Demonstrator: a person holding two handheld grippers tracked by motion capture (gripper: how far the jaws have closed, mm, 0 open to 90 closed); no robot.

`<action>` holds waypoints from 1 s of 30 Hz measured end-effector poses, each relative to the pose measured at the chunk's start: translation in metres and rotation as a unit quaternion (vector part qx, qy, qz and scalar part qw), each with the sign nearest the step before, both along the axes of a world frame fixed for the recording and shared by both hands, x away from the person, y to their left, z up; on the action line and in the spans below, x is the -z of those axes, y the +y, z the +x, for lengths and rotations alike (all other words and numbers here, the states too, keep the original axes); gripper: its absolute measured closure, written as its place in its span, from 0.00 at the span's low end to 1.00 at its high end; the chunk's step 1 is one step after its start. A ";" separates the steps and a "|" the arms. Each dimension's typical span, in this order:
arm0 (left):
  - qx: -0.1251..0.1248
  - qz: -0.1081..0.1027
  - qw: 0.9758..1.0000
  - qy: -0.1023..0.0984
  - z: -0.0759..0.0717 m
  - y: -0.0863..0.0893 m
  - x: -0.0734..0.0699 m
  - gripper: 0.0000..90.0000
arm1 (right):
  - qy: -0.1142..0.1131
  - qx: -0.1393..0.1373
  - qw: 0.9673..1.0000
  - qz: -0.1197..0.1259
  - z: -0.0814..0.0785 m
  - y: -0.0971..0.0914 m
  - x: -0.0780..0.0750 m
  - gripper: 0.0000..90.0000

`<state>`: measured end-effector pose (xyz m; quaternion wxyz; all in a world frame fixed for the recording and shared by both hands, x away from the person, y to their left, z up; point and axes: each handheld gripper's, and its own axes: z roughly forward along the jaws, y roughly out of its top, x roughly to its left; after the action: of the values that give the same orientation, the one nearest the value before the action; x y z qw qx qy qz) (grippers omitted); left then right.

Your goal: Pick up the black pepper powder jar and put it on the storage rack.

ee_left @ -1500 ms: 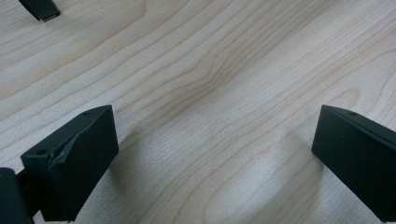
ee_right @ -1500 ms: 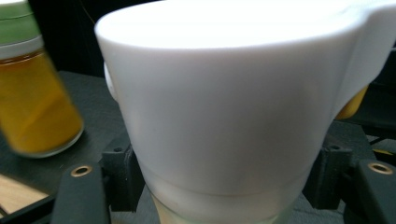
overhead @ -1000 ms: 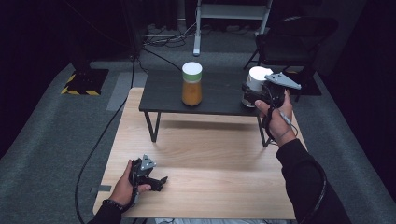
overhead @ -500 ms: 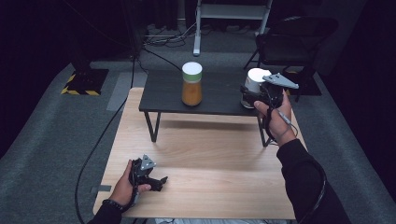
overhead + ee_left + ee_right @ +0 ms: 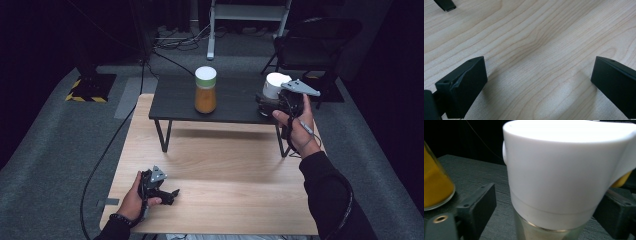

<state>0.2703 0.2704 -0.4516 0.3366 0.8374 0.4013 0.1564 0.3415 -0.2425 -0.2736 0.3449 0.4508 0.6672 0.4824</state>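
Your right gripper [image 5: 264,104] is at the white-capped jar [image 5: 274,86], which stands at the right end of the dark side table [image 5: 175,102], close to its front edge and its right corner. The jaws have just been opening; in the right gripper view they stand on both sides of the jar [image 5: 556,185] with a small gap on the left side, so the pads are not pressing it. The jar is upright, its glass body touching the table top. To its left on the same table stands the orange jar [image 5: 205,90], well apart, with free dark surface between the two.

Your left gripper [image 5: 167,192] rests low on the wooden table [image 5: 225,200], near its front left corner. Its jaws are spread wide with only bare wood [image 5: 536,62] between them. The middle of the wooden table is open room.
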 end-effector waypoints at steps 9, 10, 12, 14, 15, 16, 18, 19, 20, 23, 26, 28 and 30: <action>0.000 0.000 1.000 0.000 0.000 0.000 0.000 0.00 | -0.028 -0.002 0.999 -0.020 -0.012 -0.002 0.006 0.06; 0.000 0.000 1.000 0.000 0.000 0.000 0.000 0.00 | -0.033 -0.001 0.999 -0.022 -0.014 -0.003 0.007 0.06; 0.000 0.000 1.000 0.000 0.000 0.000 0.000 0.00 | -0.043 0.004 0.999 -0.027 -0.019 -0.003 0.011 0.06; 0.000 0.000 1.000 0.000 0.000 0.000 0.000 0.00 | -0.045 0.004 0.999 -0.026 -0.022 -0.006 0.013 0.06; 0.000 0.000 1.000 0.000 0.000 0.000 0.000 0.00 | -0.045 0.002 0.999 -0.024 -0.023 -0.007 0.013 0.06; 0.000 0.000 1.000 0.000 0.000 0.000 0.000 0.00 | -0.046 0.000 0.999 -0.021 -0.025 -0.009 0.014 0.06; 0.000 0.000 1.000 0.000 0.000 0.000 0.000 0.00 | -0.047 -0.005 0.999 -0.026 -0.028 -0.009 0.015 0.06; 0.000 0.000 1.000 0.000 0.000 0.000 0.000 0.00 | -0.049 -0.005 0.998 -0.029 -0.030 -0.009 0.015 0.06; 0.000 0.000 1.000 0.000 0.000 0.000 0.000 0.00 | -0.051 -0.006 0.998 -0.034 -0.032 -0.008 0.016 0.06; 0.000 0.000 1.000 0.000 0.000 0.000 0.000 0.00 | -0.059 -0.006 0.997 -0.045 -0.038 -0.006 0.019 0.06; 0.000 0.000 1.000 0.000 0.000 0.000 0.000 0.00 | -0.066 -0.009 0.996 -0.054 -0.044 -0.005 0.022 0.06; 0.000 0.000 1.000 0.000 0.000 0.000 0.000 0.01 | -0.071 -0.009 0.996 -0.062 -0.048 -0.004 0.025 0.06; 0.000 0.000 1.000 0.000 0.000 0.000 0.000 0.00 | -0.077 -0.010 0.995 -0.070 -0.053 -0.003 0.029 0.06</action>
<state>0.2703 0.2704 -0.4517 0.3366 0.8374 0.4012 0.1566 0.2889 -0.2454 -0.3026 0.4207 0.3802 0.6755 0.4714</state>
